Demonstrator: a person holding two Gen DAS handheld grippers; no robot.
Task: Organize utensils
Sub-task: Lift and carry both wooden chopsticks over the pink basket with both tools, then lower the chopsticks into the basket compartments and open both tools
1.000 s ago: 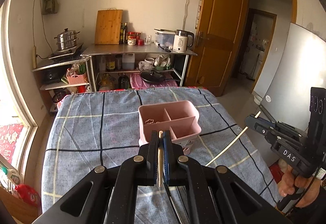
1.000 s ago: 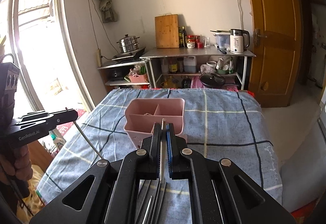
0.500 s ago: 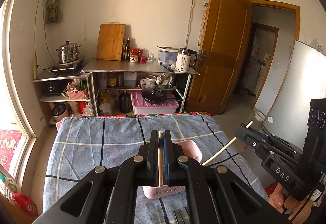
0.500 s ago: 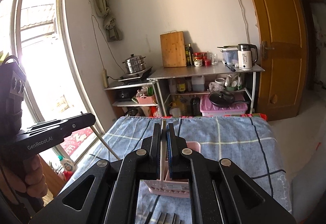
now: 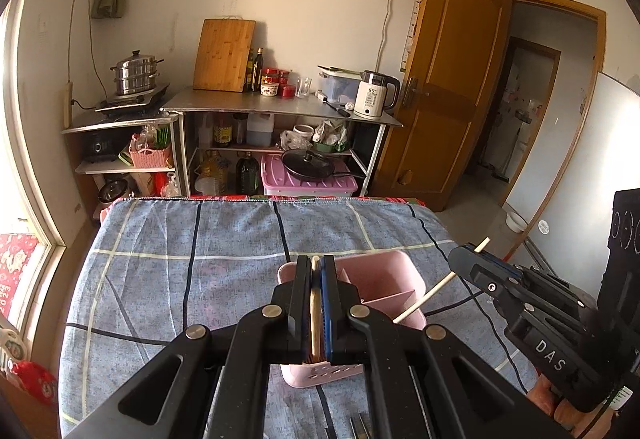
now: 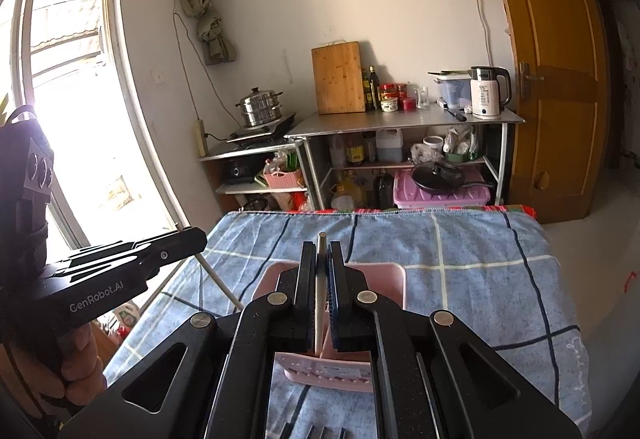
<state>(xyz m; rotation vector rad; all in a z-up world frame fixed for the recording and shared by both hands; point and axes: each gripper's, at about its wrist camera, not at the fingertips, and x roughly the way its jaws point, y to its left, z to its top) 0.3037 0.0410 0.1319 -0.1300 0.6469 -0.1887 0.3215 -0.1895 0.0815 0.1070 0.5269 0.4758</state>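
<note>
My left gripper (image 5: 315, 259) is shut on a wooden chopstick (image 5: 315, 311) that stands up between its pads. Just behind and under the fingertips sits a pink divided utensil caddy (image 5: 384, 273) on the blue checked tablecloth (image 5: 160, 279). At the right, my right gripper (image 5: 460, 257) grips a pale chopstick (image 5: 428, 297) whose lower end angles down toward the caddy. In the right wrist view, the right gripper (image 6: 321, 245) is shut on that pale chopstick (image 6: 320, 299) over the caddy (image 6: 386, 275). The left gripper (image 6: 196, 237) appears at the left with its chopstick (image 6: 220, 281).
More metal utensils (image 5: 360, 425) lie on the cloth near the front edge. Steel shelves (image 5: 280, 107) crowded with kitchenware stand beyond the table's far end. A wooden door (image 5: 448, 79) is at the right, a bright window (image 6: 80, 119) at the left. A hand (image 6: 76, 363) holds the left gripper.
Both grippers have carried their chopsticks forward; the caddy, earlier ahead of the fingertips, now lies beneath them. The views tipped up, then down slightly. Both grips are unchanged.
</note>
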